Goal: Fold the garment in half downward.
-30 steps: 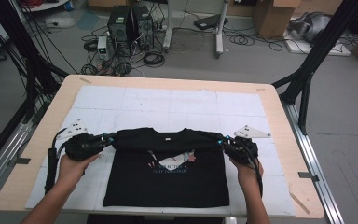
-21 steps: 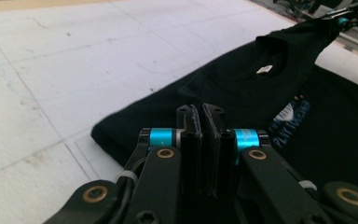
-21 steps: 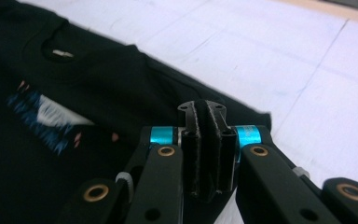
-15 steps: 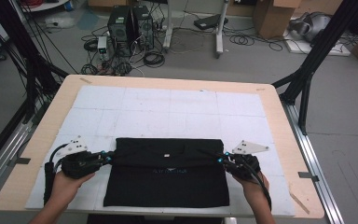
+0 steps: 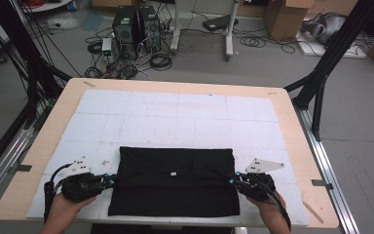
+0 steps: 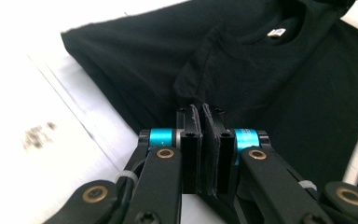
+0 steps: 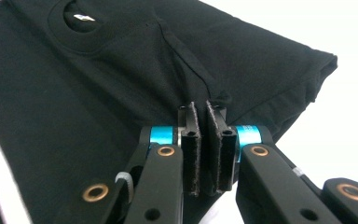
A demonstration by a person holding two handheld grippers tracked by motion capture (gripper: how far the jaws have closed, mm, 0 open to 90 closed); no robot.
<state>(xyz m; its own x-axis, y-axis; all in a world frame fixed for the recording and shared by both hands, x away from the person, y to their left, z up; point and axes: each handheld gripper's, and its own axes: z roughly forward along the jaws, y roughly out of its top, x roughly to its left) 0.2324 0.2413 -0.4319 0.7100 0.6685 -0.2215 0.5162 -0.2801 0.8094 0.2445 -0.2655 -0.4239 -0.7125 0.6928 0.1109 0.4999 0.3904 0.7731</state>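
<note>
A black T-shirt (image 5: 175, 187) lies folded into a rectangle on the near half of the white mat (image 5: 175, 122), its collar label (image 5: 174, 173) facing up. At the shirt's left edge my left gripper (image 5: 112, 179) is shut on a pinch of its fabric. My right gripper (image 5: 231, 180) is shut the same way on the right edge. In the left gripper view the pads (image 6: 191, 140) clamp a fold of the shirt (image 6: 261, 70) below the collar label (image 6: 276, 32). The right gripper view has the pads (image 7: 216, 140) closed on a shoulder seam of the shirt (image 7: 98, 93).
The wooden table (image 5: 297, 126) borders the mat on all sides, with bare mat beyond the shirt. On the floor behind stand computer towers (image 5: 136, 22) with cables, cardboard boxes (image 5: 285, 17) and black frame legs (image 5: 321, 78).
Both grippers have moved toward the near table edge, drawing the shirt's top over its printed front. The print is now covered and the collar label shows.
</note>
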